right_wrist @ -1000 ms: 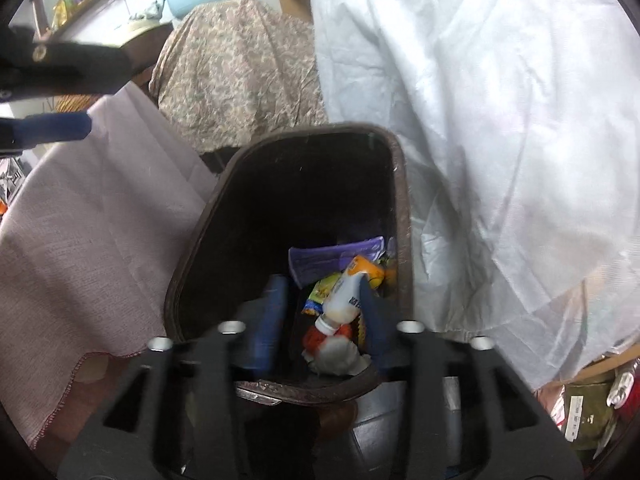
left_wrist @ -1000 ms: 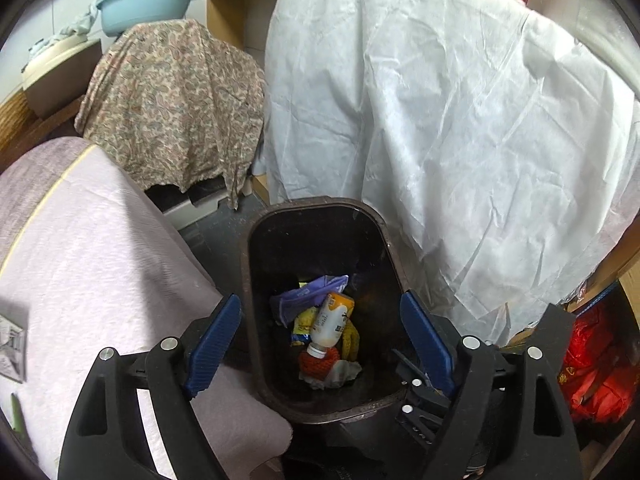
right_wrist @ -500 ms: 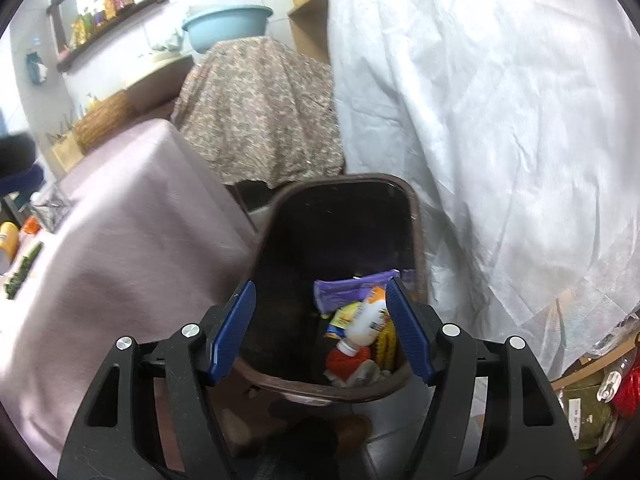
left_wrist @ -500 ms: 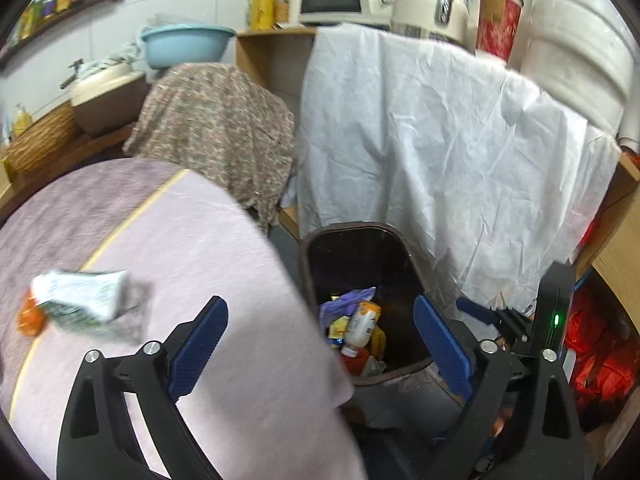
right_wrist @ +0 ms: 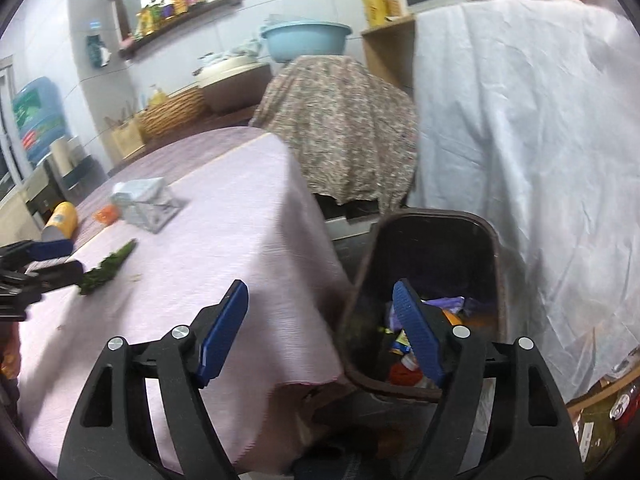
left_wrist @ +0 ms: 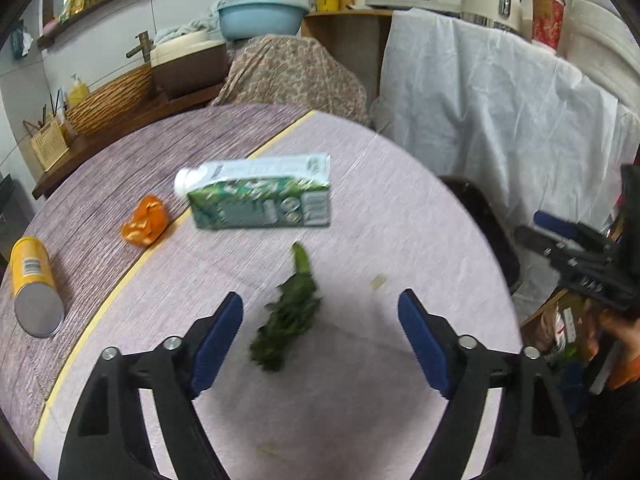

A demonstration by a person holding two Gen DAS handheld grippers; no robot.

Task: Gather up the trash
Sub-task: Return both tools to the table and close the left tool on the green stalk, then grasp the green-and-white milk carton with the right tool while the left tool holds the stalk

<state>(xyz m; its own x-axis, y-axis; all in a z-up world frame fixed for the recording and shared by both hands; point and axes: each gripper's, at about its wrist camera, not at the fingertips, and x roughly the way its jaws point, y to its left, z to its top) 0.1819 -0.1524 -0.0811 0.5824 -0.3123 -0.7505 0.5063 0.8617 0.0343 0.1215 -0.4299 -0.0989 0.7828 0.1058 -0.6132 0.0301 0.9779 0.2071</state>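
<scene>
On the pink tablecloth (left_wrist: 400,208) lie a green-and-white carton (left_wrist: 260,194), a crumpled orange wrapper (left_wrist: 144,221), a yellow can (left_wrist: 34,284) on its side and a leafy green scrap (left_wrist: 290,312). My left gripper (left_wrist: 320,300) hovers over the scrap; its jaws are closing, wide apart, not touching it. My right gripper (right_wrist: 320,288) hangs off the table's edge by the brown bin (right_wrist: 436,216), jaws opening with nothing between them. Trash (right_wrist: 444,306) lies in the bin. The right wrist view also shows the carton (right_wrist: 140,200), scrap (right_wrist: 108,268) and left gripper (right_wrist: 40,256).
A white sheet (left_wrist: 500,112) drapes shelving right of the bin. A floral cloth (right_wrist: 340,128) covers something behind the table. A blue basin (left_wrist: 260,16) and wicker basket (left_wrist: 108,104) sit on the back counter. A hand (left_wrist: 616,320) holds the right gripper (left_wrist: 568,240).
The left gripper swung from above the bin to over the tabletop, bringing carton, wrapper, can and greens into view. The right gripper rose back from the bin and its jaws widened.
</scene>
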